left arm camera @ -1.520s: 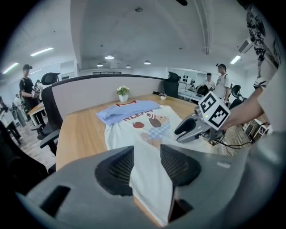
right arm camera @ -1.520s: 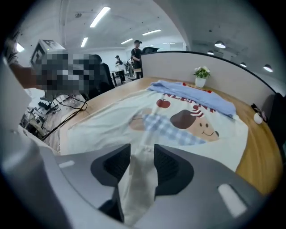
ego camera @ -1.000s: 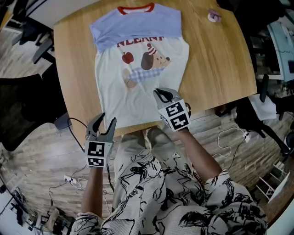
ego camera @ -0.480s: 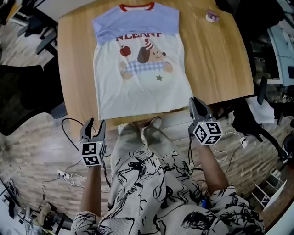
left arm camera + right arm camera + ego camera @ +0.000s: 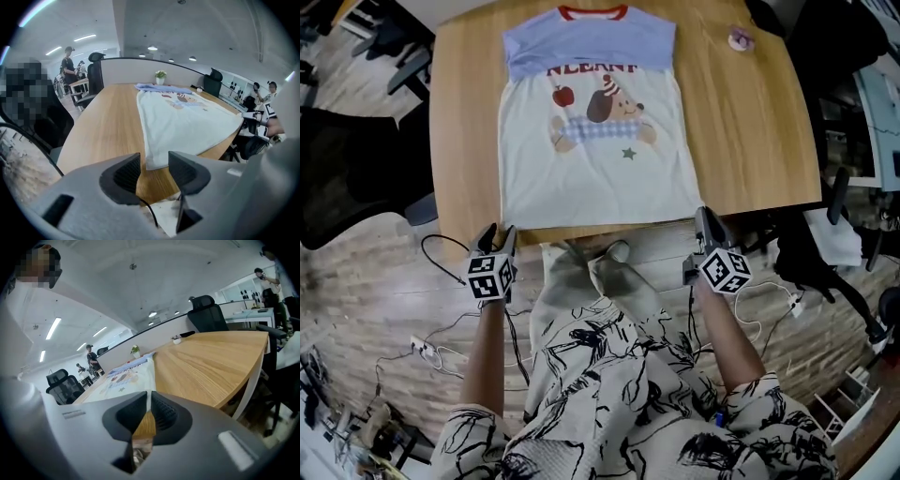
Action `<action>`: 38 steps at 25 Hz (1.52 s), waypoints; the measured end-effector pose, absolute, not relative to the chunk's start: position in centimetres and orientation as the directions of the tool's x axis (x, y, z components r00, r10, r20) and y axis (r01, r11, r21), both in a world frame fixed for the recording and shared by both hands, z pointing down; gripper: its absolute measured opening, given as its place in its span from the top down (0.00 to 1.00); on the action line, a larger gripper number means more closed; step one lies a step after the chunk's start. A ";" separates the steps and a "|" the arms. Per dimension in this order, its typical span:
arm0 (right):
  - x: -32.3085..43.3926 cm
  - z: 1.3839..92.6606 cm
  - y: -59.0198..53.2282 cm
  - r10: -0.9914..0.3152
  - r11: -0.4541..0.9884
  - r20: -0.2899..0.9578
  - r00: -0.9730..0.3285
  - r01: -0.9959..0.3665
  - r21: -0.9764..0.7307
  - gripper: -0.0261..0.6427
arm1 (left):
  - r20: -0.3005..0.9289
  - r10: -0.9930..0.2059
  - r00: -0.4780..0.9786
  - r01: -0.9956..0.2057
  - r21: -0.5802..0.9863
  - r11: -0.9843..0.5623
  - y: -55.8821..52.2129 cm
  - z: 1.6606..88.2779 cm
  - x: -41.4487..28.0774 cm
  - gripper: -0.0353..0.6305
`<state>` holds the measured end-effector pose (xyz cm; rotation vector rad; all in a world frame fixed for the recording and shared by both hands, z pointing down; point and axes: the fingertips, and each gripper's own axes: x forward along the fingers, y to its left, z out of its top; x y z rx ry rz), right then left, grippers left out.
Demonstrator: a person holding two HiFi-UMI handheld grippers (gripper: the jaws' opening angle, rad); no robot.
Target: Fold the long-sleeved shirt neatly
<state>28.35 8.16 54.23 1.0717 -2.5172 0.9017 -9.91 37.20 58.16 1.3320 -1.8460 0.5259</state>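
Observation:
The shirt [image 5: 595, 178] lies flat on the wooden table [image 5: 750, 131], front up: white body with a dog print, blue yoke and red collar at the far end. No sleeves show at its sides. My left gripper [image 5: 495, 234] hangs just off the table's near edge, left of the shirt's near left corner [image 5: 154, 161]; its jaws stand open with nothing between them. My right gripper [image 5: 705, 217] sits at the near edge, just right of the shirt's near right corner, shut and empty. In the right gripper view the shirt [image 5: 126, 376] stretches away left of the jaws.
A small pink object [image 5: 739, 38] lies at the table's far right. A black office chair [image 5: 347, 178] stands left of the table, more chairs on the right. Cables [image 5: 441, 272] run over the floor. The person's legs and shoes [image 5: 609, 272] are below the near edge.
My right gripper moved from over the shirt's near hem to the right, off the cloth. The hem's right part now lies spread flat. My left gripper sank a little and rolled.

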 end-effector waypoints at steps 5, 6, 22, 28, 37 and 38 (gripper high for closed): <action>28.0 54.8 8.4 -0.548 0.535 0.458 -0.700 -0.714 -0.452 0.90 | 0.793 -0.582 -0.182 -0.900 0.104 0.423 37.7 58.6 -10.7 0.75; 28.1 54.9 8.3 -0.547 0.534 0.456 -0.702 -0.712 -0.456 0.90 | 0.796 -0.578 -0.180 -0.906 0.096 0.413 37.7 58.5 -10.5 0.84; 31.5 49.5 8.4 -0.522 0.613 0.438 -0.732 -0.679 -0.404 0.90 | 0.725 -0.680 -0.107 -0.897 0.224 0.381 39.2 51.7 -4.5 0.89; 31.9 46.7 7.7 -0.519 0.669 0.386 -0.763 -0.643 -0.371 0.90 | 0.679 -0.716 -0.162 -0.900 0.196 0.390 38.8 49.5 -3.9 0.89; 27.7 39.4 3.4 -0.530 0.738 0.275 -0.803 -0.595 -0.317 0.91 | 0.556 -0.798 -0.233 -0.909 0.167 0.381 34.8 41.4 -6.6 0.89; 27.2 38.6 2.5 -0.534 0.732 0.270 -0.801 -0.598 -0.325 0.91 | 0.541 -0.807 -0.236 -0.909 0.170 0.380 34.2 40.4 -7.5 0.89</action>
